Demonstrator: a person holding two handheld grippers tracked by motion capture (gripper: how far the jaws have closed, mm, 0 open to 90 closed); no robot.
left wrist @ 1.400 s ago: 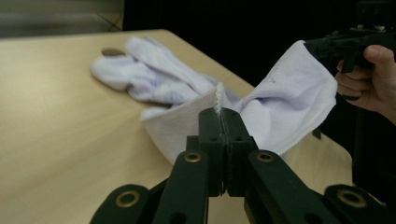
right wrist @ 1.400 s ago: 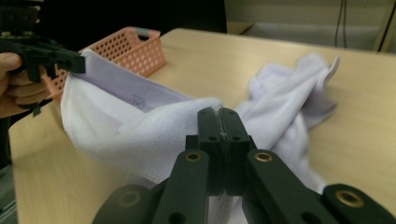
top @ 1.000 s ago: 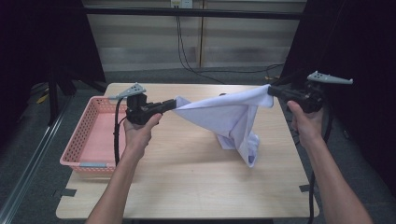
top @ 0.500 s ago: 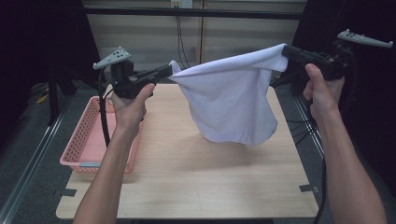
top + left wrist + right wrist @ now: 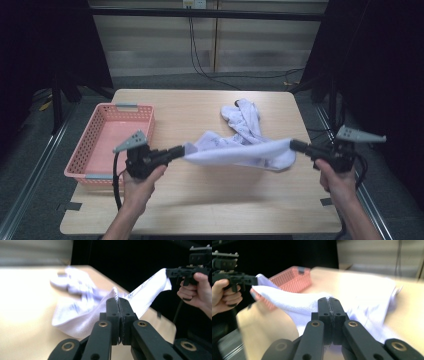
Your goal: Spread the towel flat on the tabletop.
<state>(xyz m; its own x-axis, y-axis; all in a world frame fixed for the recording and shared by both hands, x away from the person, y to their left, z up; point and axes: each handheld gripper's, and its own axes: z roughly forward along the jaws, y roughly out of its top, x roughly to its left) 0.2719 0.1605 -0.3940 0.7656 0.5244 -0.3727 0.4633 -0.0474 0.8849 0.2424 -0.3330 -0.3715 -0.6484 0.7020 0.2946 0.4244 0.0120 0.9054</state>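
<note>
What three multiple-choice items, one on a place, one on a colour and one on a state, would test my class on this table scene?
1. Where does the plastic mesh basket stand on the wooden table in the high view?
A. left edge
B. right edge
C. middle

2. What colour is the basket?
A. blue
B. pink
C. green

3. How is the white cloth garment held?
A. lying free, untouched
B. pinched by one claw
C. stretched between both claws

Key: 1 A, it stands beside the left claw. 2 B, its mesh walls are pink. 3 C, the left claw and right claw each clamp one end.
</note>
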